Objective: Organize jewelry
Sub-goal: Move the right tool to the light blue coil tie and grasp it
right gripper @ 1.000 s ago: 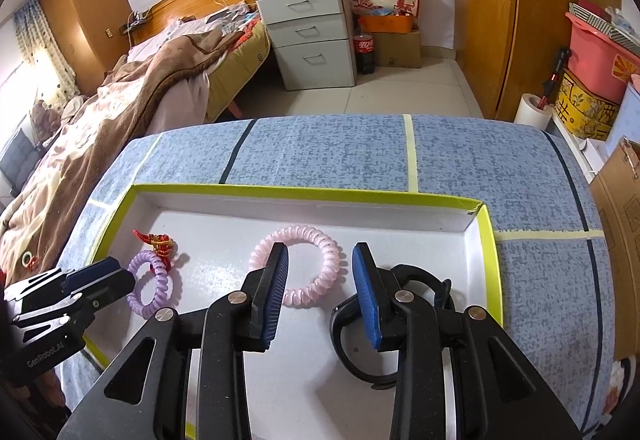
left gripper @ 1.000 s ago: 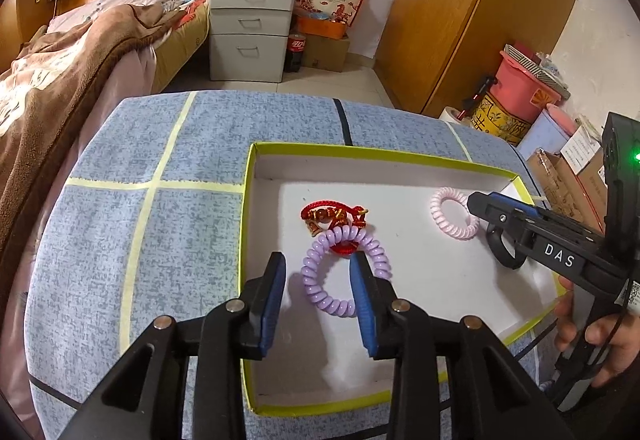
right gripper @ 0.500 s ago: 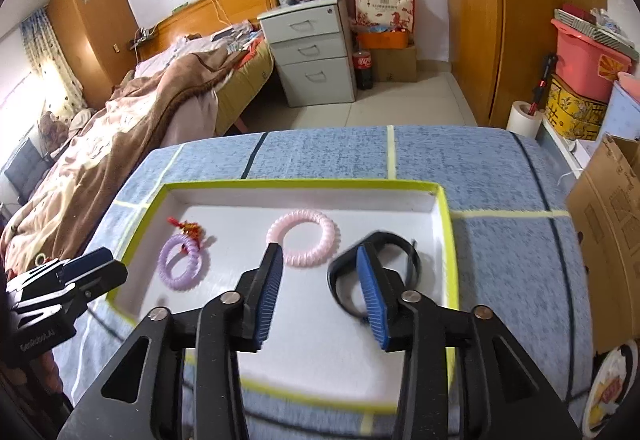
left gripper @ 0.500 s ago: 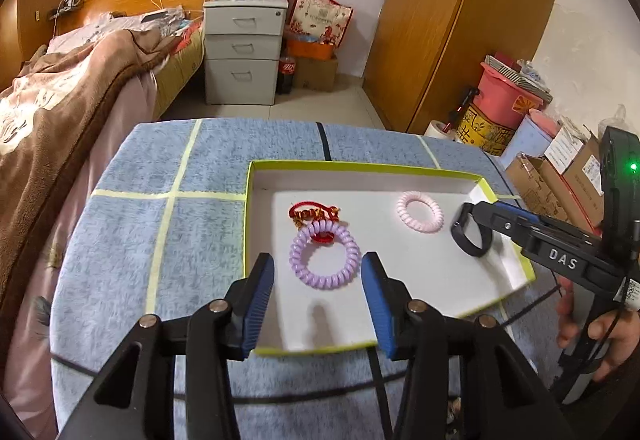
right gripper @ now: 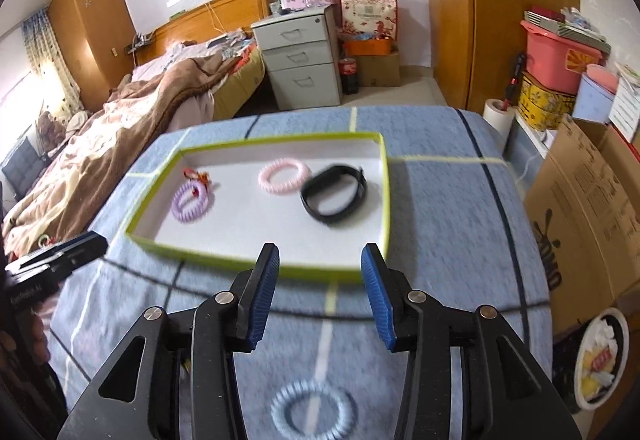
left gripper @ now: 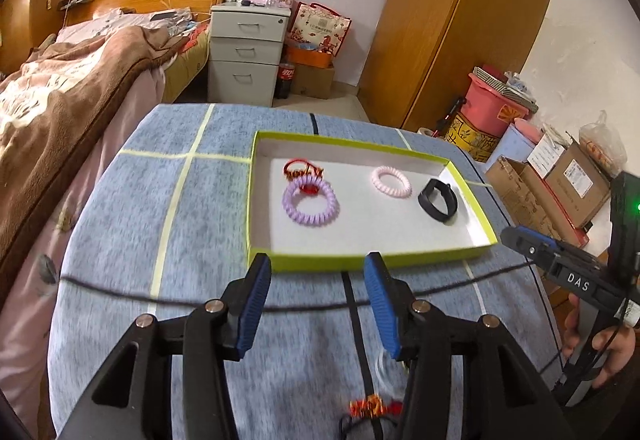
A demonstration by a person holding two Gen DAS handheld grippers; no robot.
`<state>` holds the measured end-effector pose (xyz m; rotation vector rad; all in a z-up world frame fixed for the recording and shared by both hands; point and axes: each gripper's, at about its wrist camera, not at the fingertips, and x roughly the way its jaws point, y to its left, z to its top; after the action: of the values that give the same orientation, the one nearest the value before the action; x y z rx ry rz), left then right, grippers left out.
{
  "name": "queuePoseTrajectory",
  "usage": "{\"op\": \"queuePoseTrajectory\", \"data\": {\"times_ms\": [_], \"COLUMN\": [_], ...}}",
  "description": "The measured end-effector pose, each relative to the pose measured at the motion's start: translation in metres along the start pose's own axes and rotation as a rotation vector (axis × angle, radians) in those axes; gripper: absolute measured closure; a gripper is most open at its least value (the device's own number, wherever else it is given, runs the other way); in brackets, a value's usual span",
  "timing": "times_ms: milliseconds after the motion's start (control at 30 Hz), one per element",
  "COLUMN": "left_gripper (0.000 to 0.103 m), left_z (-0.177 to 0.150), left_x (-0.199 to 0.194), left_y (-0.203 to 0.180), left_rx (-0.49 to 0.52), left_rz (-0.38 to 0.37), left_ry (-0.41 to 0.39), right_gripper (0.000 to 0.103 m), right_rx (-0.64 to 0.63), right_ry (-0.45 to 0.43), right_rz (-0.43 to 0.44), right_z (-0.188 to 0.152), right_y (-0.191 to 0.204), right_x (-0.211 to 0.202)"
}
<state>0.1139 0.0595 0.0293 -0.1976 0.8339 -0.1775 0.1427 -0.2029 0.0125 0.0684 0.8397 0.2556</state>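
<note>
A white tray with a yellow-green rim (left gripper: pixel 360 263) (right gripper: pixel 256 264) sits on the blue table. In it lie a purple coil ring (left gripper: pixel 311 202) (right gripper: pixel 191 202), a red-gold charm (left gripper: pixel 301 171), a pink coil ring (left gripper: pixel 391 182) (right gripper: pixel 284 176) and a black band (left gripper: pixel 438 199) (right gripper: pixel 335 194). My left gripper (left gripper: pixel 316 300) is open and empty above the table in front of the tray. My right gripper (right gripper: pixel 317 294) is open and empty, also in front of the tray. A light-blue coil ring (right gripper: pixel 313 410) lies on the table below the right gripper. A red-gold charm (left gripper: pixel 374 408) and a clear ring (left gripper: pixel 386 370) lie under the left gripper.
A bed (left gripper: pixel 60 88) stands left of the table. Grey drawers (left gripper: pixel 246 52) and a wooden wardrobe (left gripper: pixel 452 20) stand behind. Cardboard boxes (right gripper: pixel 588 208) and a pink bin (left gripper: pixel 498 106) crowd the right side. A thin black cord (left gripper: pixel 120 294) crosses the table.
Both grippers have pulled back out of the tray toward me and opened wider. The purple ring and black band stay in the tray. More jewelry on the near table has come into view.
</note>
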Motion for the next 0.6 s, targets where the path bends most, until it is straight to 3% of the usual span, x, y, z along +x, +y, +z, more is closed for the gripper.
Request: {"op": "queuePoseTrajectory", "data": {"times_ms": [400,600], "left_gripper": [0.052,0.051], "left_z": [-0.043,-0.06], "left_x": [-0.021,-0.027], "left_y": [0.009,0.006], "left_rx": [-0.049,-0.034], "left_rz": [0.027,0.019], "left_ry": [0.001,0.015], "right_gripper": [0.057,0.055], "right_rx": [-0.039,-0.034], "right_ry": [0.031,0.052], "right_rz": [-0.102,-0.091], "right_z": [-0.059,-0.082], "right_y": [-0.005,-0.002], "right_x": [-0.025,-0.029]}}
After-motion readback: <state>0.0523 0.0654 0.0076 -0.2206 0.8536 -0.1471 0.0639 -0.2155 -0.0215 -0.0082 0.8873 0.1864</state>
